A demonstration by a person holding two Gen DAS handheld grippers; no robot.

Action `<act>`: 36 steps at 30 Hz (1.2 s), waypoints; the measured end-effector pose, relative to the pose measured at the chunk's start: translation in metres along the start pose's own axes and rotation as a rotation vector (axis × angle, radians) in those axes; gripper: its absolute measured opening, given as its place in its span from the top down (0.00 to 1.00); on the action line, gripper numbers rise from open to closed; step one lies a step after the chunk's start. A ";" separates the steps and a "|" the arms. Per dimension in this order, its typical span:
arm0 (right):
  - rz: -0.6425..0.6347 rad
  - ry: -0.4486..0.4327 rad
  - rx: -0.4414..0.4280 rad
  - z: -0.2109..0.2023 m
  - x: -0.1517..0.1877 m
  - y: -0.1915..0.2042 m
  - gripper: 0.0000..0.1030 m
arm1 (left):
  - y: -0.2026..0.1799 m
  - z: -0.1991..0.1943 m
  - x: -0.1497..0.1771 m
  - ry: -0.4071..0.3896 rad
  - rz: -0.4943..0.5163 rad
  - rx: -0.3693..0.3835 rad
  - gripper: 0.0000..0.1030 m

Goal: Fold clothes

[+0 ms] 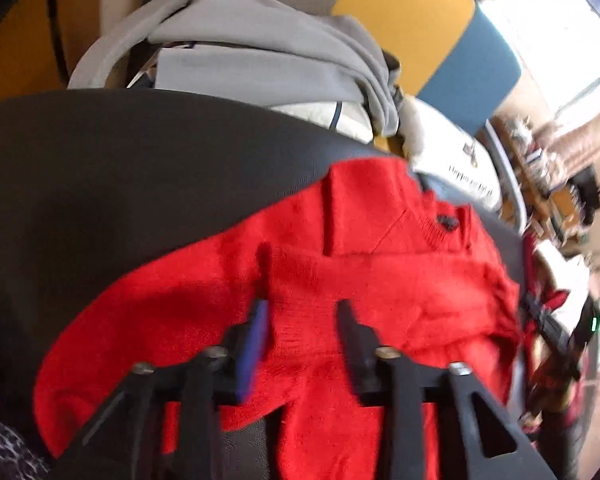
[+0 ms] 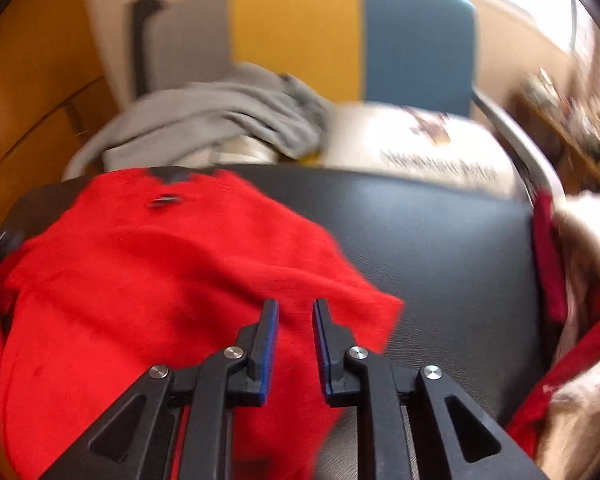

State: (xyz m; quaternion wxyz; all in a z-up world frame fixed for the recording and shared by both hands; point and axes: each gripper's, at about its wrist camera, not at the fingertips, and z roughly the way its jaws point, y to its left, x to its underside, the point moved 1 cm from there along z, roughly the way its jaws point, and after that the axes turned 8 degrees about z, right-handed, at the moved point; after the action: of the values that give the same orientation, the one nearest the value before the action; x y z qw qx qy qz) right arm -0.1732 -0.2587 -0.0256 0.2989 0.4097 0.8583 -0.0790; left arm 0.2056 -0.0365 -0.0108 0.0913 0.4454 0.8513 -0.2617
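— Left wrist view: how did the left claw (image 1: 302,308) sit?
— Tipped down over the red sweater (image 1: 228,312) spread on the black bench (image 1: 120,168), jaws parted, nothing gripped.
— And the right claw (image 2: 294,308)?
— Angled down above the sweater's edge, jaws apart, released. Grey clothes (image 2: 220,116) lay beyond.

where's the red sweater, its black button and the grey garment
red sweater (image 2: 140,280), right wrist view, middle of the knit
black button (image 1: 446,222), left wrist view, near the collar
grey garment (image 1: 260,64), left wrist view, flat top of the pile
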 end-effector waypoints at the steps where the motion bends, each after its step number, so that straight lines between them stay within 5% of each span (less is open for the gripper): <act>1: -0.052 0.000 -0.009 -0.004 0.005 0.012 0.81 | -0.001 -0.003 0.004 -0.007 0.011 -0.003 0.46; 7: -0.335 0.035 -0.043 -0.012 0.033 0.075 0.81 | 0.004 -0.001 0.031 0.017 0.040 -0.020 0.42; 14: -0.331 0.110 -0.022 0.012 0.037 0.070 0.81 | 0.014 0.024 0.041 0.010 -0.022 -0.019 0.41; 15: -0.322 0.106 -0.023 0.011 0.036 0.068 0.82 | 0.012 0.026 0.039 -0.003 -0.014 -0.032 0.52; 16: -0.317 0.104 -0.020 0.010 0.035 0.066 0.85 | 0.009 0.027 0.036 -0.016 -0.005 -0.046 0.79; 17: -0.318 0.099 -0.009 0.009 0.036 0.064 0.88 | 0.009 0.030 0.034 -0.014 -0.004 -0.067 0.91; 25: -0.326 0.053 -0.094 -0.038 0.050 0.056 0.97 | 0.015 0.014 0.055 -0.028 -0.007 -0.046 0.95; 28: -0.360 0.072 -0.061 -0.041 0.065 0.050 0.97 | 0.018 0.013 0.069 -0.018 -0.025 -0.045 0.95; 32: -0.248 0.128 -0.041 -0.031 0.074 0.023 0.97 | 0.018 0.010 0.072 -0.016 -0.046 -0.044 0.95; 36: -0.164 0.081 -0.126 -0.054 0.068 0.018 0.94 | 0.009 -0.005 0.067 -0.047 -0.045 -0.071 0.99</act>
State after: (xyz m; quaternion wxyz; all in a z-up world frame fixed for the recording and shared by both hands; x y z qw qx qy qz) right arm -0.2168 -0.1821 -0.0192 0.2815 0.3214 0.9035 -0.0325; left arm 0.1742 0.0181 -0.0358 0.1212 0.4165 0.8675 -0.2435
